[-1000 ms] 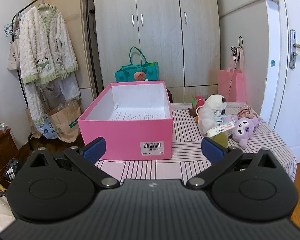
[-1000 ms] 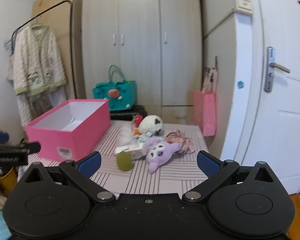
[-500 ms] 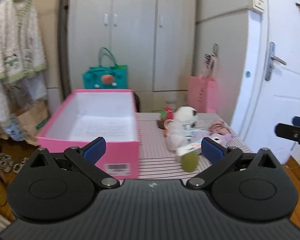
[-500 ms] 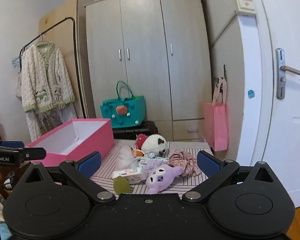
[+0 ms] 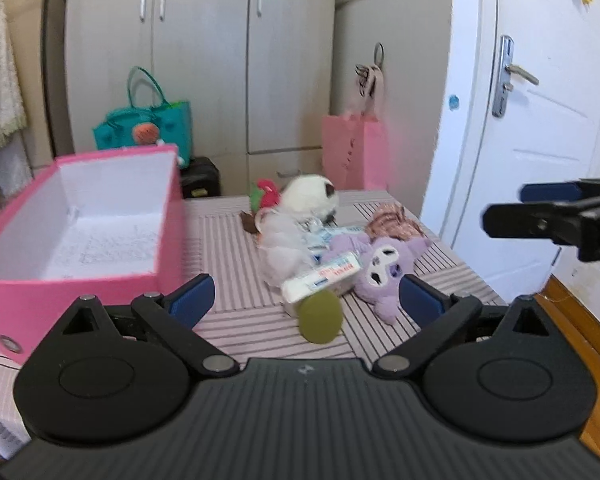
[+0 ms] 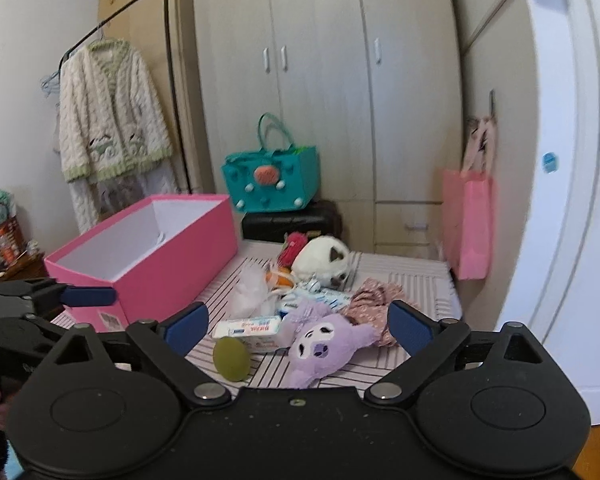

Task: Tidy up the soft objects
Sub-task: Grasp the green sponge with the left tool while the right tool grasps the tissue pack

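Both tools, left (image 5: 306,294) and right (image 6: 298,326), have swung toward the toys (image 5: 382,268), jaws apart and empty; box (image 5: 80,236) unfilled, sorting not begun.

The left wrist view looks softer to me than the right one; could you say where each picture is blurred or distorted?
Left wrist view: motion smear across the box, toys and wardrobe; left gripper sharp. Right wrist view: mostly crisp, fisheye bends the door.

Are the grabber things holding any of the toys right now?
No, nothing is held. The left gripper and right gripper are both open and empty. The purple plush and the other toys lie on the table.
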Action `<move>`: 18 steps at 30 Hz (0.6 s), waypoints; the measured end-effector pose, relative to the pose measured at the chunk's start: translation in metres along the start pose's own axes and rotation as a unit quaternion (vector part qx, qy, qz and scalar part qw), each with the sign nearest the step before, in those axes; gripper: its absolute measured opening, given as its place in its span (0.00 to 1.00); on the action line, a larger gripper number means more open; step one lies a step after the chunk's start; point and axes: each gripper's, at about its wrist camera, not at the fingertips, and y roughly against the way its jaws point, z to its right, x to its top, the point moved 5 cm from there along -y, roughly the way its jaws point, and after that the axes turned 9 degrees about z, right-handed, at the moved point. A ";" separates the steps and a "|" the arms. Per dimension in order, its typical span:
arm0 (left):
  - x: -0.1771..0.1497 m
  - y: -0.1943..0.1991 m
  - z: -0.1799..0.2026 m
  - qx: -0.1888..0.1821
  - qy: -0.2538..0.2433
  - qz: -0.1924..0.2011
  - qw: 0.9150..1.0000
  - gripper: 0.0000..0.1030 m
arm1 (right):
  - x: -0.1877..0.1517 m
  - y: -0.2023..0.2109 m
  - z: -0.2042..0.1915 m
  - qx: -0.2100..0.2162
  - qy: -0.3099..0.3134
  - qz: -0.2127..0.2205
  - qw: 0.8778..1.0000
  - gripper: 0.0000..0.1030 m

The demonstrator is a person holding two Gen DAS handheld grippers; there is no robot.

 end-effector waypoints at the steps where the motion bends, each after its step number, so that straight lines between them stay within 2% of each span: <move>1: -0.003 -0.005 0.000 -0.004 0.004 -0.008 1.000 0.93 | -0.001 -0.005 0.001 0.005 0.003 -0.006 1.000 0.90; 8: -0.026 -0.039 0.002 -0.030 0.022 -0.055 0.998 0.79 | -0.014 -0.038 0.001 0.038 0.036 -0.045 0.998 0.74; 12: -0.037 -0.057 0.004 -0.027 0.021 -0.069 0.997 0.70 | -0.021 -0.060 0.000 0.069 0.056 -0.066 0.994 0.57; 18: -0.044 -0.075 0.002 -0.013 0.006 -0.072 0.997 0.67 | -0.033 -0.086 -0.008 0.100 0.106 -0.087 0.986 0.51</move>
